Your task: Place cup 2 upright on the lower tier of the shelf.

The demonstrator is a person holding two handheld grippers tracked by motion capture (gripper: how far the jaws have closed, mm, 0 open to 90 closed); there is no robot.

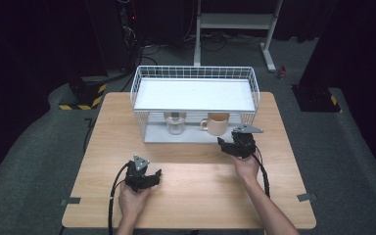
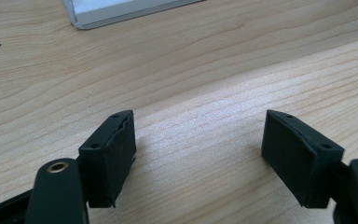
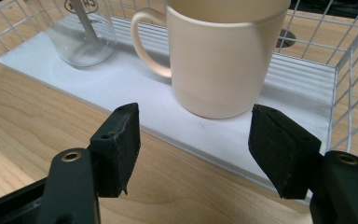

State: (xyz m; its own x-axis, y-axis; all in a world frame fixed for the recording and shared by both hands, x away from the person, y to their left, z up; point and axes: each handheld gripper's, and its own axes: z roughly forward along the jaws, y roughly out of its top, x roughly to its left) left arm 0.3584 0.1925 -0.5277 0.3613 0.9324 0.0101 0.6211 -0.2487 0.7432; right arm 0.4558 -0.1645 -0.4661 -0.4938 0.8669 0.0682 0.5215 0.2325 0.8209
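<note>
Right gripper [image 3: 193, 140]: fingers [image 3: 119, 144] spread, nothing held. Cream mug [image 3: 219, 56] at 12 o'clock just beyond the fingertips, not touching, handle at 9 o'clock, upright on the lower shelf [image 3: 121, 88] of the white wire rack [image 1: 194, 73]. Glass jar [image 3: 81, 32] at 10 o'clock on the same shelf. Left gripper [image 2: 198, 154]: fingers wide apart, empty, over bare wooden table [image 1: 191, 191]. Grey carpet around the table, dark room behind.

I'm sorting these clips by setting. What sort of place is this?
Probably a lab or recording studio, not a home: dark drapes surround the wooden table, hazard-striped floor plates and cables lie on grey carpet, and a wire rack holds a mug.
</note>
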